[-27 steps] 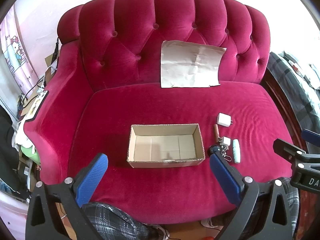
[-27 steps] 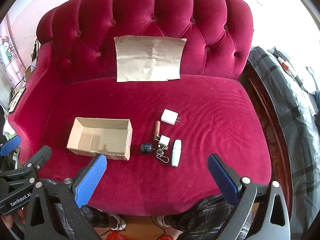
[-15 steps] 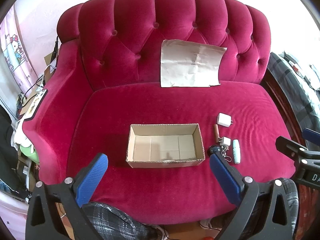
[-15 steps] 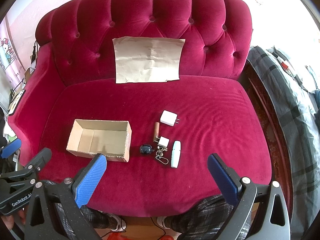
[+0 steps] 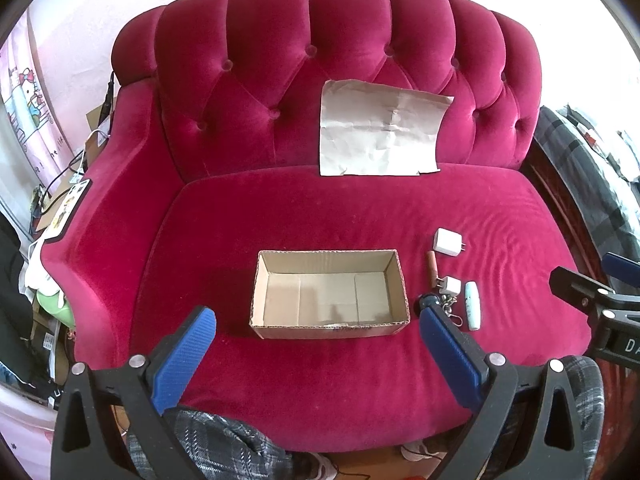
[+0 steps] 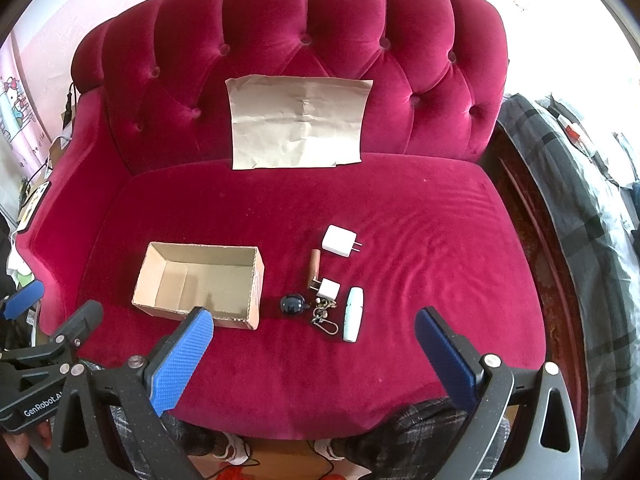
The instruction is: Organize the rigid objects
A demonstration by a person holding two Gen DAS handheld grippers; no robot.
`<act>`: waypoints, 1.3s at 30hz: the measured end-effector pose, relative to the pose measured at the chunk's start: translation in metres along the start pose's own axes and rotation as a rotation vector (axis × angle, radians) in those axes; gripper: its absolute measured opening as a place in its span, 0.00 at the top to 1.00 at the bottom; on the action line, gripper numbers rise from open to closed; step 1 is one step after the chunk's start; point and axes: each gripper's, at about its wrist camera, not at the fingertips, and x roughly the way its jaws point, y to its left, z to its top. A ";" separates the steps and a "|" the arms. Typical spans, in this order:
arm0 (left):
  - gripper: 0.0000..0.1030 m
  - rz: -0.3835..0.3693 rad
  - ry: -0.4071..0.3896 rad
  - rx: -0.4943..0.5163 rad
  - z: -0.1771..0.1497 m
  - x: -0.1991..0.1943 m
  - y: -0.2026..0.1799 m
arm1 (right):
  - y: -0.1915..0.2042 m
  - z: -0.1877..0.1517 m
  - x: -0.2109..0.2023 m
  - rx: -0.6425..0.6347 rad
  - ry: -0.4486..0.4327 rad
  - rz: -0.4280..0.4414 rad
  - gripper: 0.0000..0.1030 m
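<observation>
Rigid objects, none sorted yet: all lie loose on the sofa seat. I judge the task at its very start.

Largest first. The sofa is red velvet, with a creased paper sheet leaning on its backrest. The cardboard box sits open-topped on the seat's left half, and I see nothing inside it in either view.

Just right of the box lies the cluster: large white charger, prongs pointing right; pale blue-white stick; brown cylinder; small white plug touching the cylinder's near end; dark round fob beside a key chain.

My left gripper hangs over the seat's front edge before the box, jaws spread fully, holding nothing. Right gripper, likewise wide and empty, faces the cluster.

Left to do: every item, presumably into the box.
</observation>
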 end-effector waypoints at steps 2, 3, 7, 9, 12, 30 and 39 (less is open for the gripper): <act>0.00 0.002 -0.001 0.000 0.000 0.002 0.000 | 0.000 0.000 0.002 -0.002 -0.001 0.000 0.00; 0.00 0.002 -0.003 0.004 0.000 0.004 0.000 | 0.000 0.001 0.003 -0.002 -0.001 0.001 0.00; 0.00 0.005 -0.001 0.010 0.002 0.012 0.004 | -0.001 0.004 0.010 -0.005 0.000 0.002 0.00; 0.00 0.003 0.005 0.006 0.002 0.019 0.009 | -0.001 0.004 0.016 -0.003 0.005 0.005 0.00; 0.00 0.009 0.016 0.009 0.003 0.030 0.015 | -0.001 0.005 0.025 -0.001 0.012 0.009 0.00; 0.00 0.047 0.083 0.011 0.005 0.132 0.063 | -0.015 0.006 0.093 -0.009 0.050 0.007 0.00; 0.00 0.066 0.134 -0.005 -0.007 0.184 0.087 | -0.025 0.004 0.123 -0.003 0.084 -0.001 0.00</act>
